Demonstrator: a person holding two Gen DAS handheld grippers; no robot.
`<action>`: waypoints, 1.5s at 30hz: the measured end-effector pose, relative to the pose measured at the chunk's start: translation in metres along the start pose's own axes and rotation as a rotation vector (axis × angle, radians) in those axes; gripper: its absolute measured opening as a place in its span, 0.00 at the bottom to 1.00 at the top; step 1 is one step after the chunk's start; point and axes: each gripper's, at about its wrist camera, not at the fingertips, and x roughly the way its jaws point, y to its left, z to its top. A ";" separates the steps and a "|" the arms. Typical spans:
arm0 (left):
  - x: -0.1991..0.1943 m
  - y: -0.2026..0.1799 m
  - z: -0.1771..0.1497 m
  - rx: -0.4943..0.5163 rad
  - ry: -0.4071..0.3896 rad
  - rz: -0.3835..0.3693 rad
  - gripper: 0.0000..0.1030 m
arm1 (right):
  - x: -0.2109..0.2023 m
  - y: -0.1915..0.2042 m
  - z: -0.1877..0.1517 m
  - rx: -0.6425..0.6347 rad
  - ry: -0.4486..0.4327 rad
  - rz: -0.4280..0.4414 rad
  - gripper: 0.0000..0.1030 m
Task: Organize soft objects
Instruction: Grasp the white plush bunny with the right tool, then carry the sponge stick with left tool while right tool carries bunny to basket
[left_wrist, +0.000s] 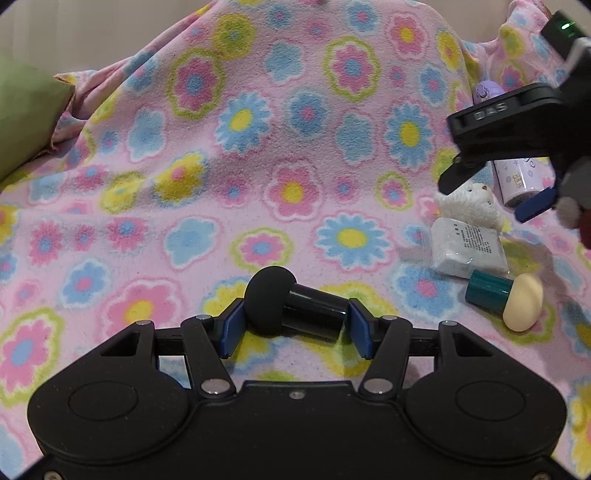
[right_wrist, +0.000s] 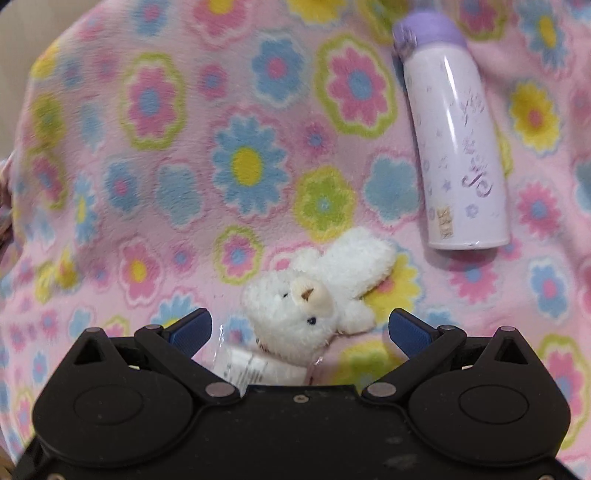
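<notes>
The left gripper has its blue pads closed on a black sponge applicator, head against one pad, handle end against the other, low over the flowered blanket. It should probably be set down gently in the open middle, which has plenty of room.

The right gripper is spread wide and holds nothing, poised over the white plush bear, which lies partly on a clear packet. Centring the pads on the bear's body should avoid snagging the packet.

Beside these lies a teal applicator. Farther toward the blanket's right edge lies a lilac bottle. A green cushion borders the far left edge.
</notes>
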 end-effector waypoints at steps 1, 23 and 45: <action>0.000 0.000 0.000 -0.001 0.000 0.000 0.54 | 0.005 -0.002 0.002 0.023 0.014 -0.001 1.00; 0.001 0.001 0.001 -0.003 0.003 0.005 0.54 | -0.028 0.005 -0.001 -0.108 -0.131 0.012 0.72; 0.001 -0.002 -0.001 0.030 0.011 0.026 0.54 | -0.139 -0.043 -0.084 -0.106 -0.059 0.189 0.73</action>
